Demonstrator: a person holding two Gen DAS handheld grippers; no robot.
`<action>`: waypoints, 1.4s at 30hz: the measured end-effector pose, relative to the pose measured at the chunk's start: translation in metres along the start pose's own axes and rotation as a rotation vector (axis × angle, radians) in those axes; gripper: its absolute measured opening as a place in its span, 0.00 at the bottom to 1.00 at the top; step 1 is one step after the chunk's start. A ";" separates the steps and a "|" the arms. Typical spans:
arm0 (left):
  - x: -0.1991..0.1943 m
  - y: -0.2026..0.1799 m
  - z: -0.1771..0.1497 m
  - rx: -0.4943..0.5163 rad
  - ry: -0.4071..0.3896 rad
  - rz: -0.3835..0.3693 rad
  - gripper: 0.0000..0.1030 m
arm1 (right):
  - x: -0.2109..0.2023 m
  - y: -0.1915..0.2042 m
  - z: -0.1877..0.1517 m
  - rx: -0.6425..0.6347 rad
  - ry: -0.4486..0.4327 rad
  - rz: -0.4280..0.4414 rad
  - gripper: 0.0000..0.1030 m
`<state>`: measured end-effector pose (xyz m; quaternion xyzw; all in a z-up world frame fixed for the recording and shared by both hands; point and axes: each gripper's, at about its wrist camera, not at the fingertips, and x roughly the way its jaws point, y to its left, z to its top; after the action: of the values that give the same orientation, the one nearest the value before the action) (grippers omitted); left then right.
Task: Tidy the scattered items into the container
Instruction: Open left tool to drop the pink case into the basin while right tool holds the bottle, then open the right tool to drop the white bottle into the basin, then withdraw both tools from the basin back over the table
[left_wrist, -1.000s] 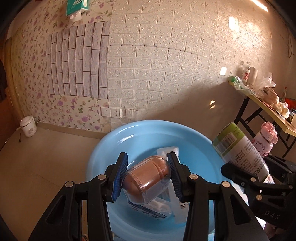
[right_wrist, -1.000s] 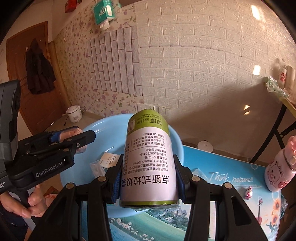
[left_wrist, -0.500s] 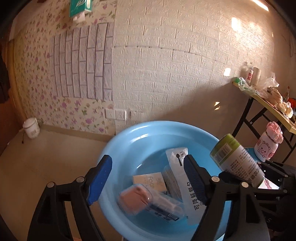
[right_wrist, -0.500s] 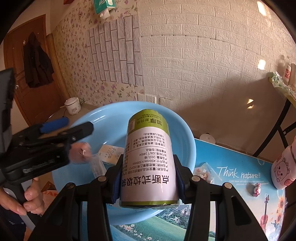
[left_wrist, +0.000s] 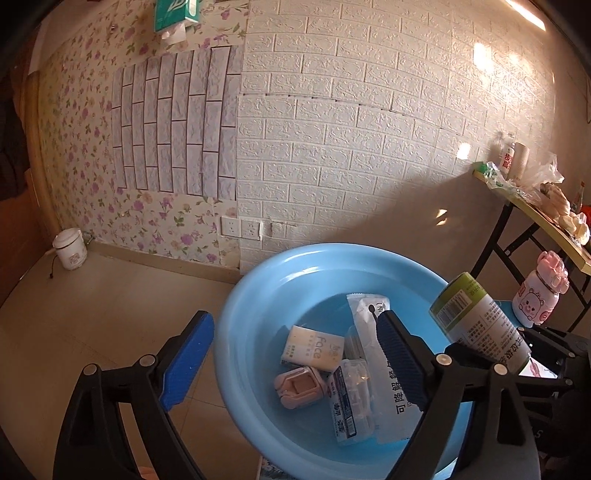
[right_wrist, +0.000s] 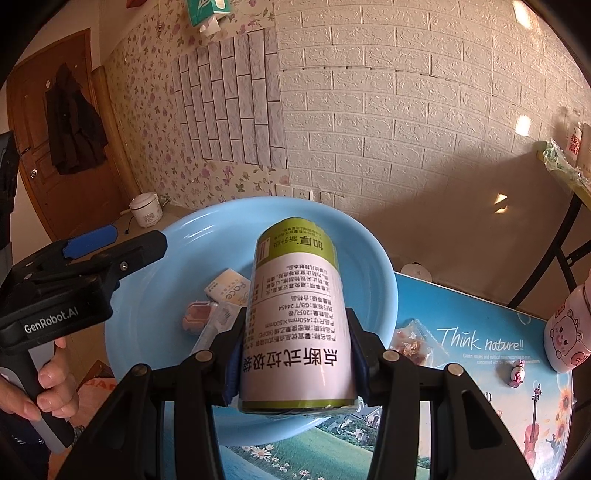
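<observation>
Over the blue basin (right_wrist: 384, 280), right tongs (right_wrist: 295, 363) grasp a green-and-white roll (right_wrist: 295, 325), tilted, far end above the rim. Left tongs (left_wrist: 295, 363) spread wide, nothing held, at the basin's left edge; inside lie a pink case (left_wrist: 297, 386), a soap pack (left_wrist: 314, 349) and a long sachet (left_wrist: 384, 369). Judgement: carry the roll further inward and lower it toward the bare blue floor before releasing, so it does not roll out; snack packet (right_wrist: 410, 341) on the bench (right_wrist: 480, 369) remains.

Left tool (left_wrist: 291, 363) gapes wide over blue basin (left_wrist: 251, 314) (pink case (left_wrist: 297, 386) inside)
</observation>
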<state>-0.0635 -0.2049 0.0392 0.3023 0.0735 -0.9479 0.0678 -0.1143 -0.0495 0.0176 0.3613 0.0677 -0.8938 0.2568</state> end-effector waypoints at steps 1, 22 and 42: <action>-0.001 0.001 0.001 -0.002 -0.002 0.002 0.87 | 0.000 0.001 0.001 0.000 -0.002 0.001 0.47; -0.010 0.012 -0.004 -0.054 -0.007 -0.002 0.88 | -0.023 0.003 0.004 0.011 -0.074 -0.004 0.89; -0.037 -0.029 -0.012 -0.049 -0.002 -0.035 0.88 | -0.090 -0.028 -0.032 0.078 -0.123 -0.025 0.90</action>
<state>-0.0318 -0.1715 0.0534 0.2985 0.1020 -0.9471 0.0587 -0.0544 0.0211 0.0542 0.3144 0.0213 -0.9195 0.2349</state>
